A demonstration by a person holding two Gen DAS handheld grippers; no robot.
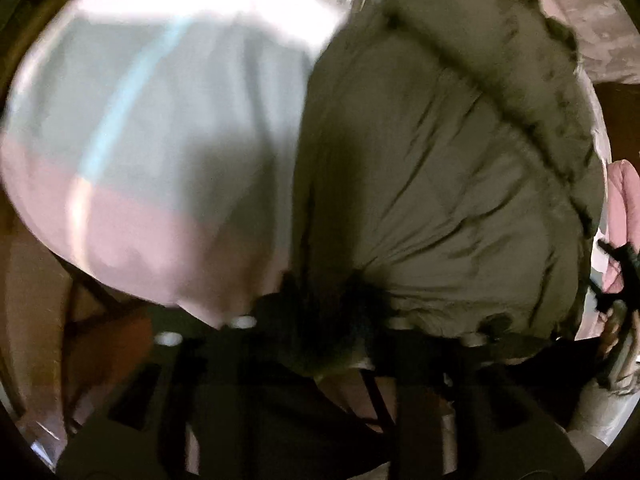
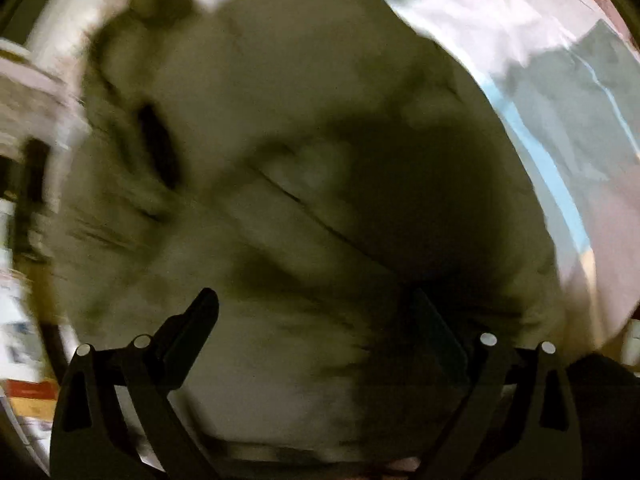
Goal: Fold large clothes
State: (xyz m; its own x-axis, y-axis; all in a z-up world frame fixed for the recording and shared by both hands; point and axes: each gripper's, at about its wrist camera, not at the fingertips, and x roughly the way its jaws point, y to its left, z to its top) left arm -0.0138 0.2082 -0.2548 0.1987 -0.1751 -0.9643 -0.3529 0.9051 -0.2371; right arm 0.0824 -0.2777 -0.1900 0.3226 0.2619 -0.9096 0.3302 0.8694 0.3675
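Observation:
An olive-green padded coat [image 1: 440, 160] with a fur-trimmed hood edge [image 1: 560, 120] lies on a bed sheet. My left gripper [image 1: 324, 296] is shut on a bunched edge of the coat, with dark fabric gathered between its fingers. In the right wrist view the coat [image 2: 280, 140] fills the frame, blurred. My right gripper [image 2: 316, 300] is open just above the coat, its left fingertip [image 2: 206, 300] and right fingertip [image 2: 428, 304] wide apart, holding nothing.
The sheet [image 1: 160, 120] has grey and pink panels with a light blue stripe [image 2: 552, 184]. A pink garment [image 1: 624, 200] lies at the far right. Cluttered items [image 2: 24, 120] sit at the left edge of the right wrist view.

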